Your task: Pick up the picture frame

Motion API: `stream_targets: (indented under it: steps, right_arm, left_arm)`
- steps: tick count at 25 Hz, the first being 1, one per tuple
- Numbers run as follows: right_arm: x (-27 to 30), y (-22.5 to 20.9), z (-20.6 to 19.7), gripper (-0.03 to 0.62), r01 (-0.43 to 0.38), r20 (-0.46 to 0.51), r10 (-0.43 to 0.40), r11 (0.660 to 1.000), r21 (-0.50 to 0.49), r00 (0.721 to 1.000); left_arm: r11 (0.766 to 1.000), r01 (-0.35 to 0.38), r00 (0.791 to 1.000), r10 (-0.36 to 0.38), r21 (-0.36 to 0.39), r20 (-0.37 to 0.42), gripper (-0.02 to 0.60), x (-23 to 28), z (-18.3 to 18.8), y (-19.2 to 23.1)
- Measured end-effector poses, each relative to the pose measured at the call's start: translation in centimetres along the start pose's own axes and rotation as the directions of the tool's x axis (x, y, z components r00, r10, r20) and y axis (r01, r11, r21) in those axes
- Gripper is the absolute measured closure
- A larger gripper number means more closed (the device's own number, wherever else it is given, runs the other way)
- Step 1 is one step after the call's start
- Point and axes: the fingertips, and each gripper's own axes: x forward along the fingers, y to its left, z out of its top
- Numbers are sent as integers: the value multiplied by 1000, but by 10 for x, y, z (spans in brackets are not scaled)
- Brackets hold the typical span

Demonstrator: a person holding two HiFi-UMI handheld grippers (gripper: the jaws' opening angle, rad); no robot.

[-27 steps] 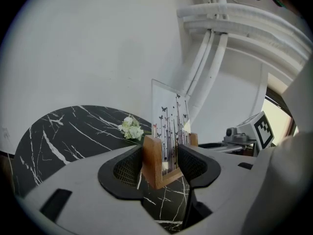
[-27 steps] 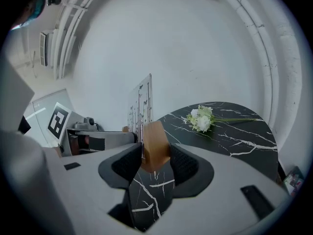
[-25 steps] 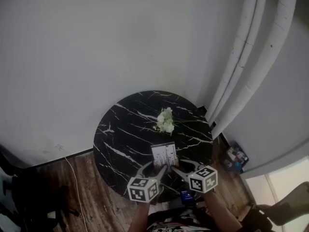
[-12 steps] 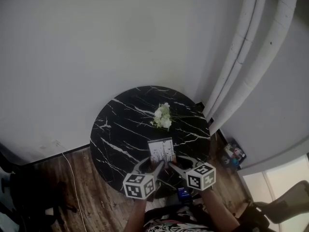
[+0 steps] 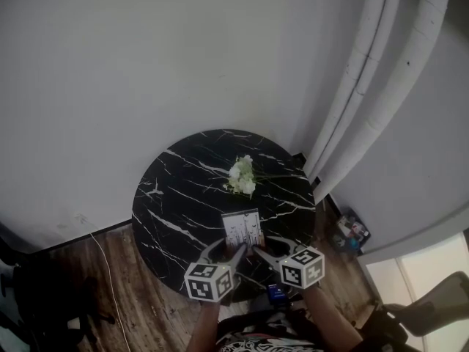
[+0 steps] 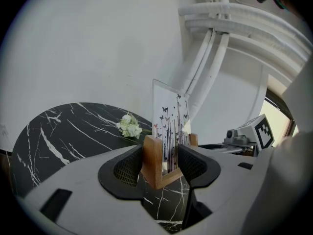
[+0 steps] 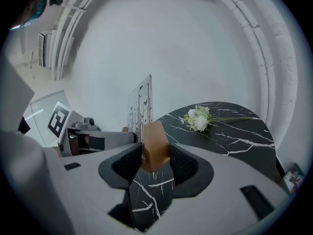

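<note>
The picture frame [image 5: 243, 229] is a clear pane printed with thin stems and butterflies, set in a wooden base. It is held upright above the near part of the round black marble table [image 5: 168, 196]. My left gripper [image 5: 236, 252] is shut on the frame's wooden base [image 6: 157, 163] at its left end. My right gripper [image 5: 258, 251] is shut on the base's right end [image 7: 155, 152]. In each gripper view the pane [image 6: 168, 126] [image 7: 141, 112] rises above the jaws, with the other gripper beyond it.
A small bunch of white flowers [image 5: 242, 178] lies on the table past the frame. White walls stand behind, and thick white pipes [image 5: 366, 86] run up at the right. Wooden floor [image 5: 110, 284] with a thin cable surrounds the table. A small colourful box [image 5: 350, 231] sits at the right.
Both grippers have risen with the frame held between them, so the table and flowers sit further below and have drifted left and up in the head view.
</note>
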Motion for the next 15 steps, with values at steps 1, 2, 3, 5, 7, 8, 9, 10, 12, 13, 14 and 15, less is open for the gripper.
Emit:
stream_targets:
  steps: [1,2,3,5,7,8,9,10,12,13,14,15]
  right_arm:
    - [0,0,0,413,0,-2,0,1000,-2,1000]
    - [0,0,0,413,0,-4,0,1000,-6,1000]
    - [1,-1,1,413,0,-5,0,1000,-9,1000]
    - [1,-1,1,413,0,-7,0,1000,-12,1000]
    - [1,0,0,413,-2,-9,1,1000,-12,1000]
    - [1,0,0,413,-2,-10,2,1000,-11,1000]
    - [1,0,0,413,-3,-12,2,1000,-12,1000]
    - [1,0,0,413,-2,-14,2,1000,-13,1000]
    - [2,-1,0,413,1,-20,-2,1000,-18,1000]
    - [2,-2,-1,413,4,-24,-4,1000,-19,1000]
    - [2,-2,-1,413,5,-26,-6,1000,-19,1000]
    - [3,-2,-1,413,5,-26,-6,1000,-18,1000]
  left_arm:
    - [1000,0,1000,0,-1,0,345,0,0,0]
    - [1000,1,1000,-1,-2,1,345,0,0,0]
    - [1000,1,1000,-1,-3,1,345,1,0,0]
    - [1000,1,1000,-1,-4,0,345,1,1,1]
    - [1000,2,1000,-2,-6,-1,345,0,0,1]
    - [1000,3,1000,-3,-8,-1,345,0,-1,1]
    - [1000,3,1000,-3,-10,-1,345,0,-1,1]
    - [1000,3,1000,-3,-14,0,345,0,-1,1]
    - [1000,3,1000,-3,-17,-1,345,1,-1,2]
    - [1000,4,1000,-4,-17,-2,345,2,-2,2]
    - [1000,6,1000,-6,-18,-3,345,2,-2,2]
    - [1000,7,1000,-7,-19,-4,345,2,-2,2]
